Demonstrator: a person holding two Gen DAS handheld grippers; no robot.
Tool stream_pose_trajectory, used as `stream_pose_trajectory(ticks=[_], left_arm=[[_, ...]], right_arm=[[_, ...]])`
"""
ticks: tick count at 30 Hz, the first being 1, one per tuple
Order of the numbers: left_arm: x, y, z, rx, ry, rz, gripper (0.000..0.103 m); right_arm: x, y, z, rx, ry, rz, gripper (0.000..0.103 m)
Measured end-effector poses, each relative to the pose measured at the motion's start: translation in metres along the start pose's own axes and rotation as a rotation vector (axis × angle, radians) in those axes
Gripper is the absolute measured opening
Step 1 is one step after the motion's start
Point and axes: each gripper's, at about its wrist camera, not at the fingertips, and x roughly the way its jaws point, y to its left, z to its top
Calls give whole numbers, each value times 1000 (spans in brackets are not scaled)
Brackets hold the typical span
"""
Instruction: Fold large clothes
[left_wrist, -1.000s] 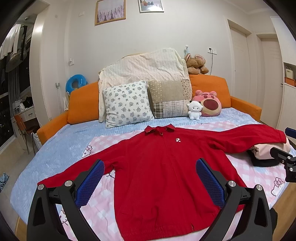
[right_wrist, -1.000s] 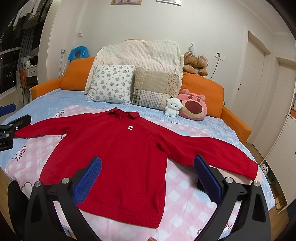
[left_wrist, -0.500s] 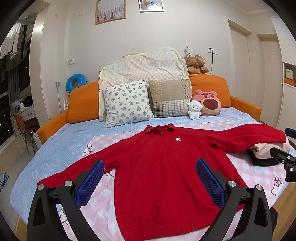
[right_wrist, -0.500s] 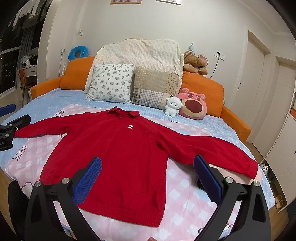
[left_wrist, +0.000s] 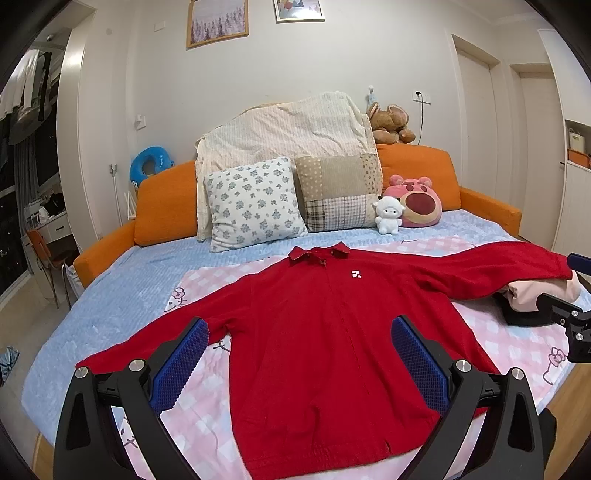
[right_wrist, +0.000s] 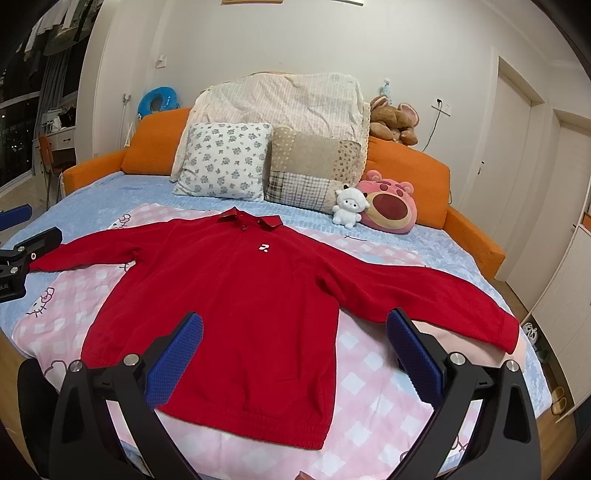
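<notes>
So we've got both tongs, left and right, spread wide over the fuzzy red sweater, flat on the checked blanket.

The red knitted collared sweater looked soft, matt and fuzzy, with a ribbed hem. It lay on a pink checked cotton-like sheet, smooth and matt, over a pale blue textured bedspread. The blue gripper pads showed a rough diamond-grid rubbery face on matt black plastic arms with shiny metal bolts.
</notes>
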Motion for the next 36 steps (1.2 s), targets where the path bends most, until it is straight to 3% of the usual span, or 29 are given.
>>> stream_pose_trajectory(ticks=[21,36], left_arm=[[0,12,-3,-2,68,-10,100],[0,13,-2,-4,67,-9,100]], right_arm=[[6,5,-1,-11,18,11,98],[7,8,-1,-16,25,7,98]])
